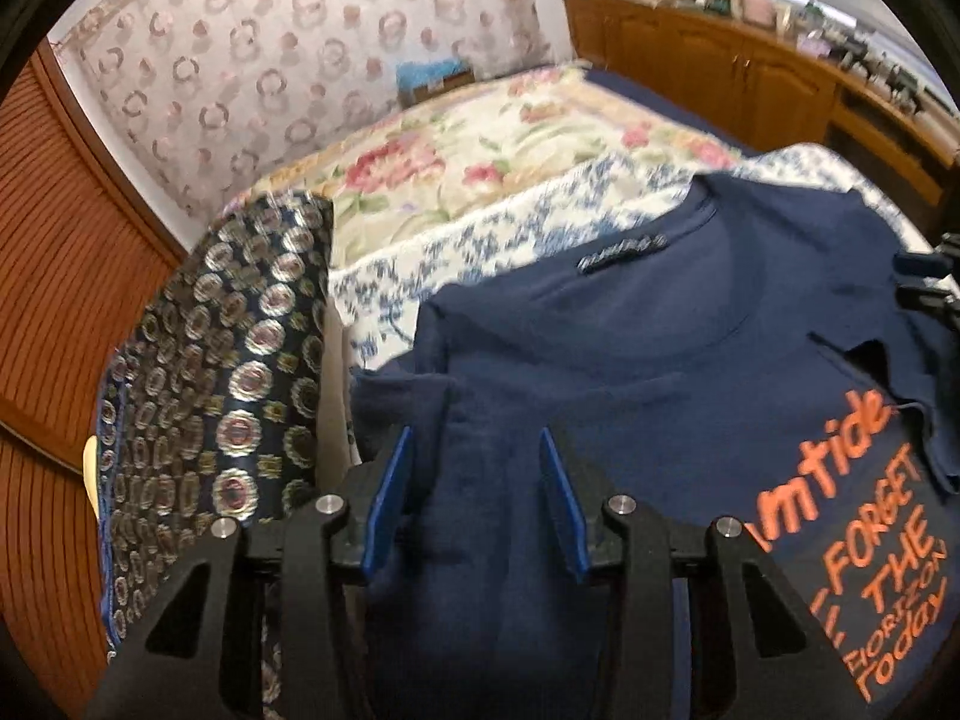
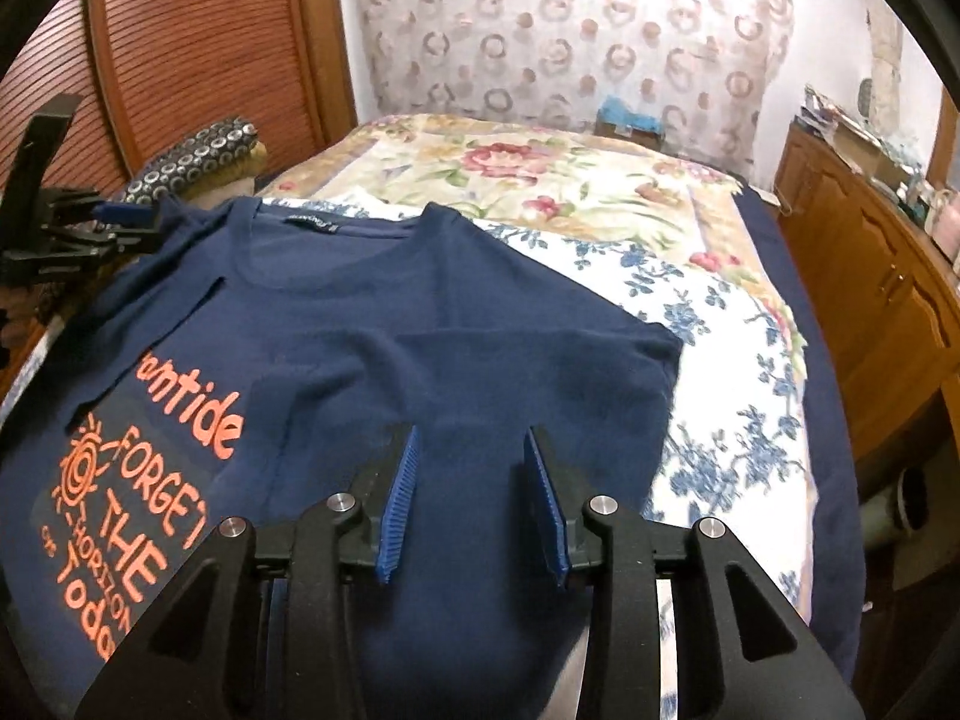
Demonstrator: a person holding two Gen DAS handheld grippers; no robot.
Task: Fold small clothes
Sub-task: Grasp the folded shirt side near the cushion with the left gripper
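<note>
A navy T-shirt [image 1: 660,372] [image 2: 420,312] with orange lettering [image 2: 138,498] lies face up on the bed, its collar toward the far end. My left gripper [image 1: 475,438] hangs over the shirt's left shoulder and sleeve, its blue pads apart, with the cloth passing under and between them and not pinched. From the right wrist view it appears at the shirt's left edge [image 2: 120,222]. My right gripper [image 2: 472,432] stands over the shirt's right side, its pads also apart and pressing on nothing. Its black tip shows at the right edge of the left wrist view [image 1: 927,285].
The shirt rests on a blue-flowered sheet [image 2: 720,360] over a pink floral quilt [image 2: 540,168]. A dark cloth with round patterns [image 1: 222,390] is bunched at the bed's left edge beside a louvred wooden door [image 2: 198,60]. A cluttered wooden cabinet [image 2: 870,276] runs along the right.
</note>
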